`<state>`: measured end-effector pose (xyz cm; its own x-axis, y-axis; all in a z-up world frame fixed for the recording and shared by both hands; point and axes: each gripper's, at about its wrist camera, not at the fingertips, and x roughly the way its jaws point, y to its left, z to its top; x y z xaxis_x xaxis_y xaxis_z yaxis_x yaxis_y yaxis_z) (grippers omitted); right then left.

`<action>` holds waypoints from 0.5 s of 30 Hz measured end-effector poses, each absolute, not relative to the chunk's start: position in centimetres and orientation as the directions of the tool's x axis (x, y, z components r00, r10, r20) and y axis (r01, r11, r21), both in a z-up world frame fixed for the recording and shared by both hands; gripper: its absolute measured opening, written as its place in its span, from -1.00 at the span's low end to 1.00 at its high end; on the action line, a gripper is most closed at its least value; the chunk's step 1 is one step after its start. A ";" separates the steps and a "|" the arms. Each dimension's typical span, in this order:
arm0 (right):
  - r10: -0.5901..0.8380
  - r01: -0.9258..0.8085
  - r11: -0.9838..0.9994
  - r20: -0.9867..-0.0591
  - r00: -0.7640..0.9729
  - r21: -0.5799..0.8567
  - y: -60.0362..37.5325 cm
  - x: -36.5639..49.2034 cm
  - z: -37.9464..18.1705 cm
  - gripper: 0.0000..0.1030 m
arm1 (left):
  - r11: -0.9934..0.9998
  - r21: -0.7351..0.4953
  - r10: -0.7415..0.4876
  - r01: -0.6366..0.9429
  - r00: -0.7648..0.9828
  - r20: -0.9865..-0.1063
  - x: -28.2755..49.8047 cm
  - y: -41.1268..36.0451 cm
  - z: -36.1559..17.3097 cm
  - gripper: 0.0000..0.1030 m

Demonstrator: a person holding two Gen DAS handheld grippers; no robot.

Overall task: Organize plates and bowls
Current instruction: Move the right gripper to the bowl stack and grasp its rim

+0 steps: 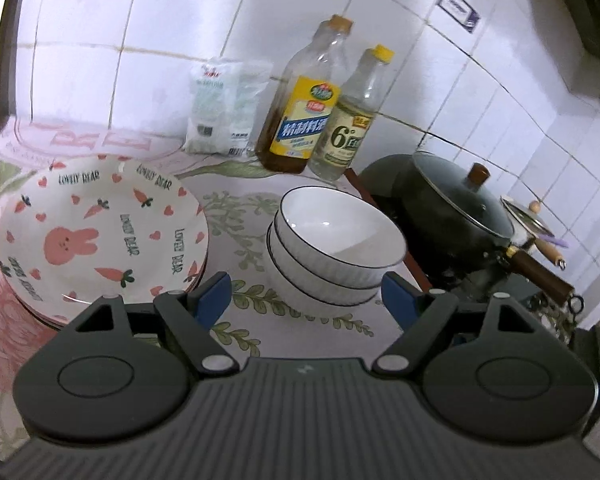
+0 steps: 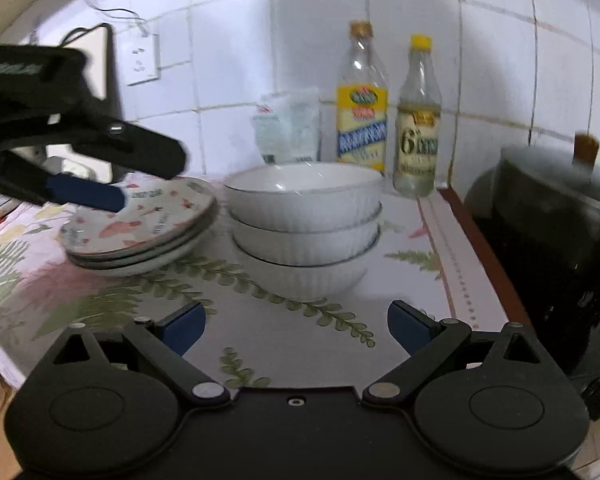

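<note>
A stack of three white ribbed bowls stands on the floral counter; it also shows in the right wrist view. To its left lies a stack of rabbit-and-carrot plates, also seen in the right wrist view. My left gripper is open and empty, above the counter just in front of the bowls and plates. In the right wrist view the left gripper hovers over the plates. My right gripper is open and empty, in front of the bowls.
Two bottles and a white packet stand against the tiled wall. A black lidded pot sits on the stove to the right, also in the right wrist view. A wall socket is at the left.
</note>
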<state>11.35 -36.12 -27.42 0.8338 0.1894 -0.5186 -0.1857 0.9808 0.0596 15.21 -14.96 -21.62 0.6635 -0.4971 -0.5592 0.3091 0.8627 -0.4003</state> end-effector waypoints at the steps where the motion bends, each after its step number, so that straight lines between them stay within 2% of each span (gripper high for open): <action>1: 0.195 -0.190 0.980 -0.539 0.819 0.065 -36.2 11.9 -27.6 0.93 | 0.857 -0.420 -0.505 0.300 0.657 -0.560 15.6 -15.0 -21.9 0.59; 8: 0.226 -0.217 0.973 -0.558 0.799 0.083 -36.5 14.4 -28.7 0.93 | 0.808 -0.522 -0.560 0.273 0.630 -0.538 17.0 -15.3 -23.3 0.56; 11: 0.227 -0.252 0.967 -0.563 0.794 0.035 -36.3 15.2 -28.8 0.93 | 0.785 -0.567 -0.575 0.247 0.629 -0.522 17.9 -15.4 -23.6 0.55; 15: 0.275 -0.312 0.950 -0.561 0.781 0.031 -36.8 16.1 -28.2 0.94 | 0.784 -0.583 -0.576 0.210 0.595 -0.560 19.2 -16.0 -23.3 0.52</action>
